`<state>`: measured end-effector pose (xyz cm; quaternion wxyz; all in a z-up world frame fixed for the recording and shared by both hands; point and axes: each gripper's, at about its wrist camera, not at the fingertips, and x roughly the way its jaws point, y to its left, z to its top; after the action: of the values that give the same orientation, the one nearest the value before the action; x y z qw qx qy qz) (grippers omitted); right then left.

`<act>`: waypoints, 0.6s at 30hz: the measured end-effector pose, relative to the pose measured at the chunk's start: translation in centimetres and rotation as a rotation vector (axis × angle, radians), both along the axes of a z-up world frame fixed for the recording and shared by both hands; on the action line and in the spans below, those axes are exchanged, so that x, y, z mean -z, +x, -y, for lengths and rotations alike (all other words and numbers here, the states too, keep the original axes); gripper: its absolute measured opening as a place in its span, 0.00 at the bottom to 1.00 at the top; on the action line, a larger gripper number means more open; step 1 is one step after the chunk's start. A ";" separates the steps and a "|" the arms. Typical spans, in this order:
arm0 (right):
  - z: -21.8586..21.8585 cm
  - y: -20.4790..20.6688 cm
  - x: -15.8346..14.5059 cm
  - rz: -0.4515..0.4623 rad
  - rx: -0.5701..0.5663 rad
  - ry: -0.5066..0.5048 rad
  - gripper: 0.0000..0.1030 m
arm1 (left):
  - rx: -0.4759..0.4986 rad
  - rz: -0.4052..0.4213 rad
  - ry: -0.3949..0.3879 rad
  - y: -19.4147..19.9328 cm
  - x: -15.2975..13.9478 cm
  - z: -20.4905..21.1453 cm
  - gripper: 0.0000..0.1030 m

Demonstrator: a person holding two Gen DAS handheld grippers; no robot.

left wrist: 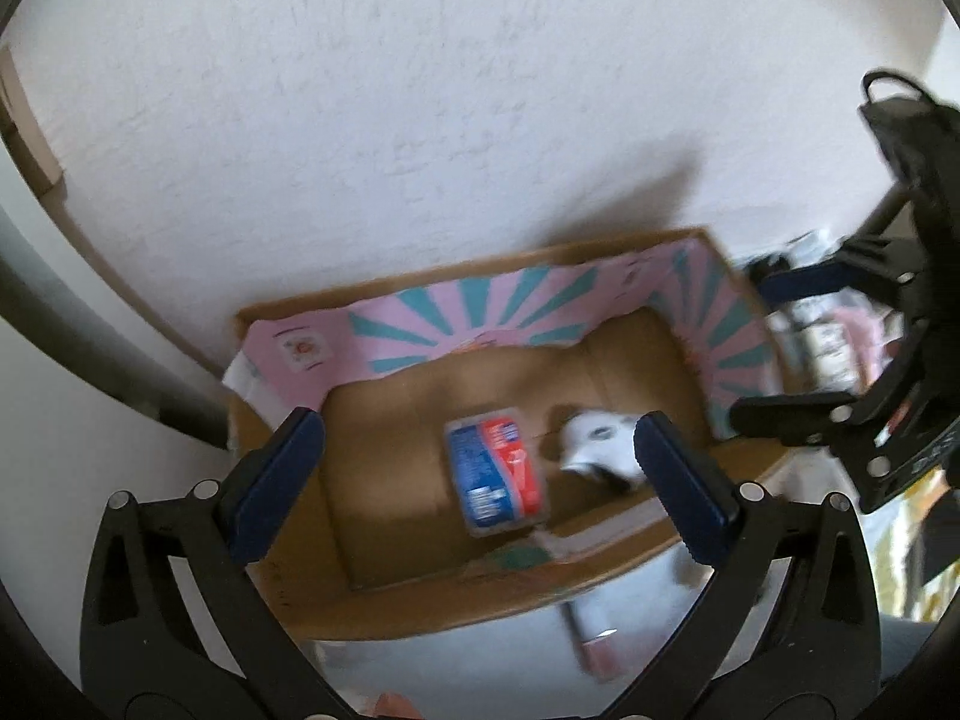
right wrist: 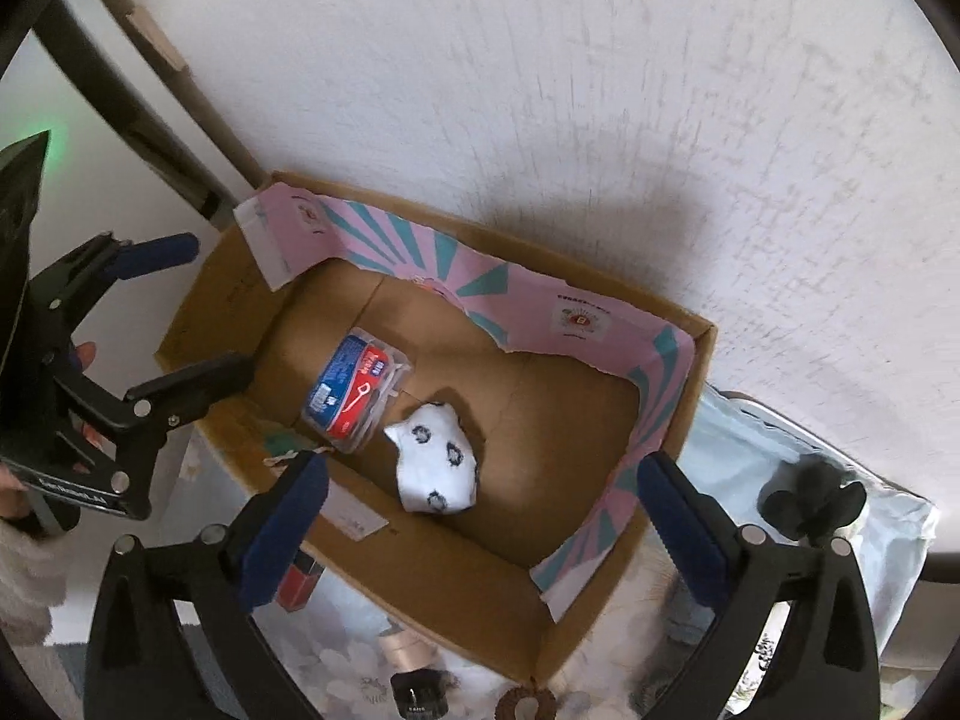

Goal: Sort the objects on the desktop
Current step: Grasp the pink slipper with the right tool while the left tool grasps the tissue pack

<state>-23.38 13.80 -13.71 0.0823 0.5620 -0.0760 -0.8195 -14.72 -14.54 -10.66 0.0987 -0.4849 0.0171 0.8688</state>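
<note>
Above a cardboard box (right wrist: 420, 546) pushed against a white textured wall (right wrist: 540, 60), we hold both tools spread wide and empty: the left gripper (left wrist: 480, 480) and the right gripper (right wrist: 480, 516) each hang over the open top, blue pads well apart, nothing between them.

Just below and ahead of the right gripper lies a white sock (right wrist: 435, 462) with dark printed motifs, bunched into a soft lump on the box floor. We judge it light and limp; a pinch anywhere across its middle fold should lift it, though it would droop.

Touching it on the far-left side sits a clear plastic pack of floss picks (right wrist: 357, 399) with a red-and-blue label. We expect it to be light, stiff and a little slick, best taken across its short sides.

Beyond both, the corrugated brown floor gives way to an inner wall lined in pink paper with teal rays (right wrist: 480, 285), its edge torn.
</note>
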 end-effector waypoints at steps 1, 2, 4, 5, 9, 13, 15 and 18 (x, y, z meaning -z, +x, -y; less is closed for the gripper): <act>0.0 0.1 -0.3 -0.009 -0.005 0.001 1.00 | -0.003 -0.011 0.013 0.2 -0.2 -0.1 1.00; 0.1 0.2 -0.7 -0.020 -0.008 0.007 1.00 | -0.007 -0.025 0.021 0.4 -0.6 -0.2 1.00; -0.1 0.4 -1.4 -0.015 -0.011 0.019 1.00 | -0.028 -0.055 -0.007 0.5 -1.5 -0.5 1.00; -0.4 0.6 -2.0 -0.012 -0.007 0.027 1.00 | -0.034 -0.064 -0.022 0.6 -2.0 -0.7 1.00; -2.3 2.4 -4.9 -0.083 0.016 0.006 1.00 | -0.027 -0.080 -0.060 1.0 -4.1 -1.5 1.00; -4.2 4.5 -7.3 -0.116 0.026 0.075 1.00 | -0.052 -0.151 -0.078 1.8 -6.7 -2.6 1.00; -5.5 5.8 -8.4 -0.126 0.031 0.090 1.00 | -0.048 -0.187 -0.100 2.2 -7.7 -3.6 1.00; -7.3 7.7 -9.5 -0.130 0.091 0.088 1.00 | 0.002 -0.206 -0.101 2.4 -8.7 -5.6 1.00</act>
<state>-15.71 21.12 -4.19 0.0249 0.5065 -0.0597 -0.8598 -12.35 -8.94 -1.94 0.0727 -0.3973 0.0711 0.9120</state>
